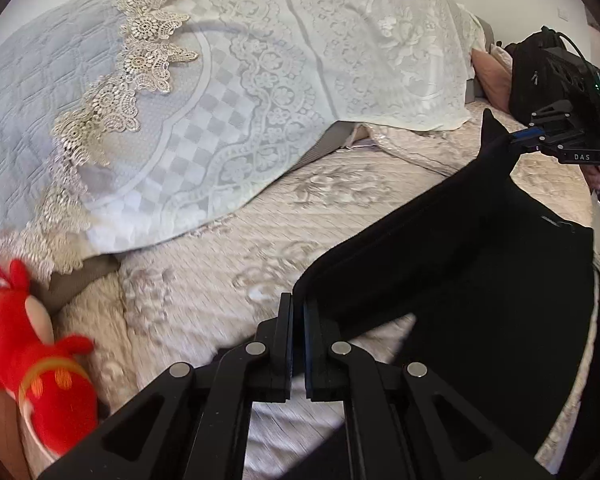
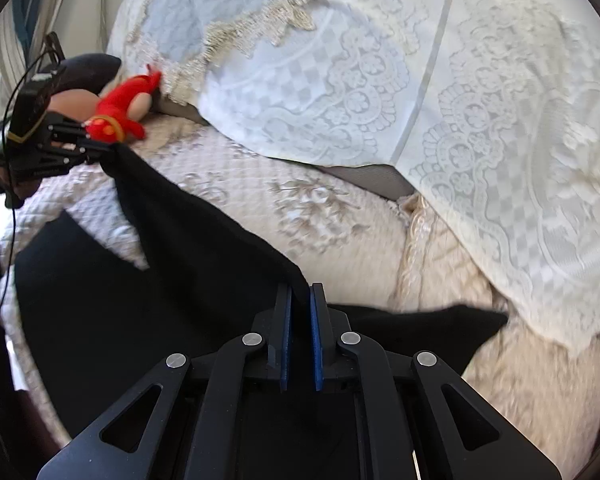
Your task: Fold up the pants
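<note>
Black pants (image 1: 480, 264) hang stretched between my two grippers above a beige quilted seat cushion (image 1: 204, 292). My left gripper (image 1: 299, 304) is shut on one edge of the pants. My right gripper (image 2: 300, 300) is shut on the opposite edge of the pants (image 2: 160, 280), with a loose black corner lying to its right. In the left wrist view the right gripper (image 1: 516, 136) shows at the far right, pinching the cloth. In the right wrist view the left gripper (image 2: 108, 150) shows at the far left, pinching the cloth.
A red plush toy (image 1: 40, 376) lies at the left end of the seat; it also shows in the right wrist view (image 2: 120, 112). White lace covers (image 1: 300, 80) drape the backrest. A black backpack (image 1: 540, 76) stands at the right end.
</note>
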